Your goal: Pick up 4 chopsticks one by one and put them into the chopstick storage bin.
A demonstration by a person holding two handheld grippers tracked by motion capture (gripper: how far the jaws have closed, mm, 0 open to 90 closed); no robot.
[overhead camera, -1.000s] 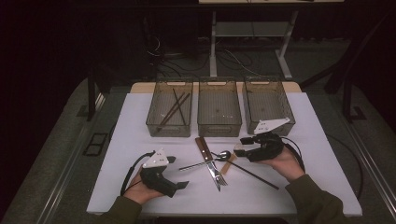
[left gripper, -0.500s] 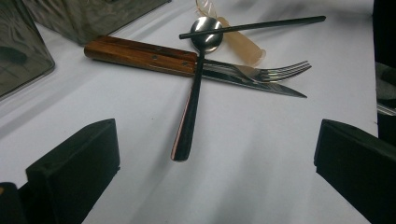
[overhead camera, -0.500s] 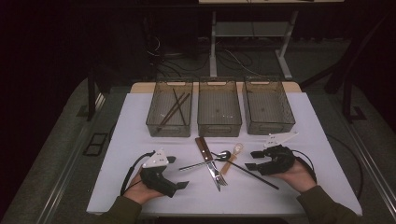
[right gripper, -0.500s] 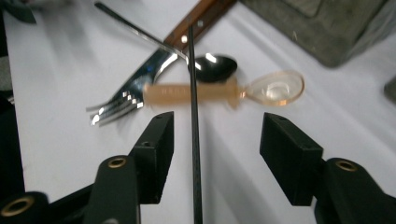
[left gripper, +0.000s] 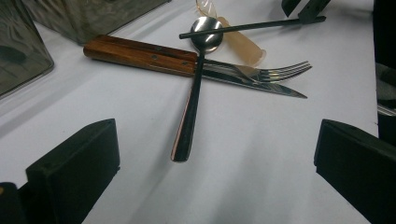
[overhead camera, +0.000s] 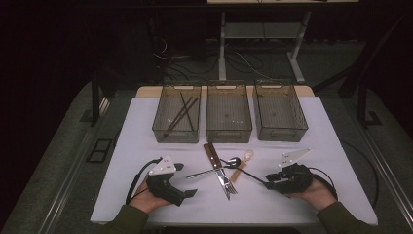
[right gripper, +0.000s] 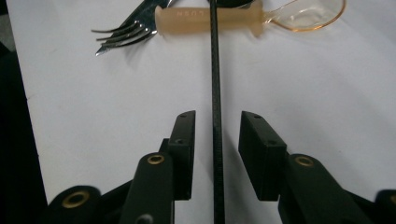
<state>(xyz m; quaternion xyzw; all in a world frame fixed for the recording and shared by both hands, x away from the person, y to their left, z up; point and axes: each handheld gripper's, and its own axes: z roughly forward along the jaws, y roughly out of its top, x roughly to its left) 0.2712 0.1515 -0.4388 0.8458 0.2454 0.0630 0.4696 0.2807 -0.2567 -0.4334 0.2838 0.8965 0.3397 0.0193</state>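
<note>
A pile of cutlery lies mid-table: a wooden-handled knife (overhead camera: 213, 155), a fork (overhead camera: 229, 185), a metal spoon (overhead camera: 233, 160), a clear plastic spoon (overhead camera: 242, 163) and a black chopstick (overhead camera: 251, 174). My right gripper (overhead camera: 269, 181) lies low on the table at the chopstick's near end. In the right gripper view the chopstick (right gripper: 215, 70) runs between the jaws of the right gripper (right gripper: 217, 126), with a gap on each side. These jaws have just been closing. My left gripper (overhead camera: 186, 180) rests at the near left, wide open. The left gripper (left gripper: 219, 144) faces the spoon (left gripper: 191, 107) and knife (left gripper: 140, 53).
Three clear bins stand in a row at the back. The left bin (overhead camera: 178, 117) holds dark chopsticks; the middle bin (overhead camera: 229, 114) and right bin (overhead camera: 279, 113) look bare. The white mat's near edge (overhead camera: 234, 217) is just behind both hands.
My right gripper has moved toward the near edge and sunk onto the table, coming around the chopstick's end with narrower jaws. The left gripper has stayed put.
</note>
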